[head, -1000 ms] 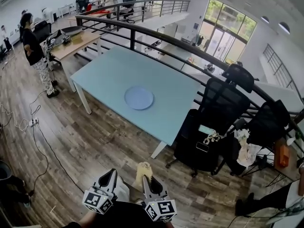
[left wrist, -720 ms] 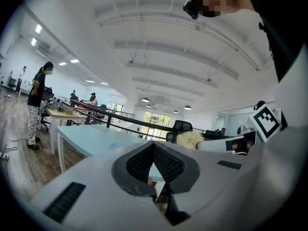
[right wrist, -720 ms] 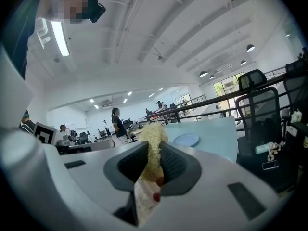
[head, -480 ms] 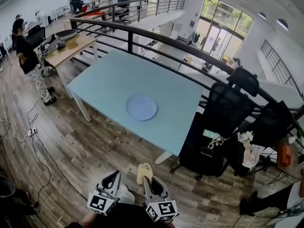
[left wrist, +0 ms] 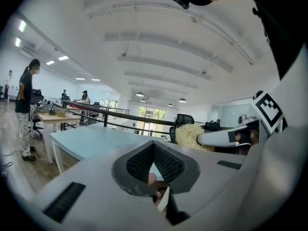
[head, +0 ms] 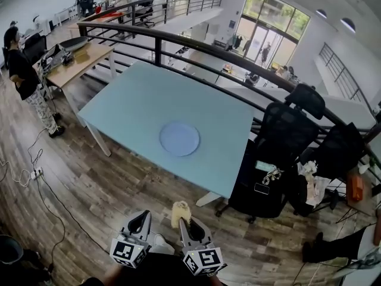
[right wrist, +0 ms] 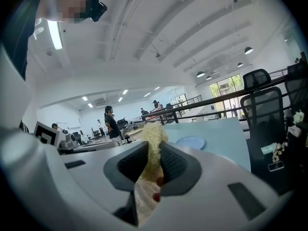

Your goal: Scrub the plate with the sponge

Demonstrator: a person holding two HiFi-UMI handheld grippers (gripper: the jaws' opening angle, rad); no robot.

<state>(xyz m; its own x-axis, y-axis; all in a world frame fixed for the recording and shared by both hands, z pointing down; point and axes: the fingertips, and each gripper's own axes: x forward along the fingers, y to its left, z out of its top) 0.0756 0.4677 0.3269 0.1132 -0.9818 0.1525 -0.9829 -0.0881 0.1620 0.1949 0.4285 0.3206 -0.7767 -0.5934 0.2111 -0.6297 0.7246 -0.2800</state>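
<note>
Plate lies flat near the middle of the table, well ahead of you, with neither gripper near it. You hold both grippers low and close to your body, side by side over the wood floor. They are well short of the table's near edge, and both aim forward at it, tips leaning slightly toward each other. Your right gripper is clamped on the sponge, a pale fibrous pad pinched by its lower part. The sponge's long axis runs along the jaws, and its free end sticks out past the tips, pointing toward the table. Your left gripper has its jaws closed together with nothing between them. It sits just beside the right one, apart from the sponge.
</note>
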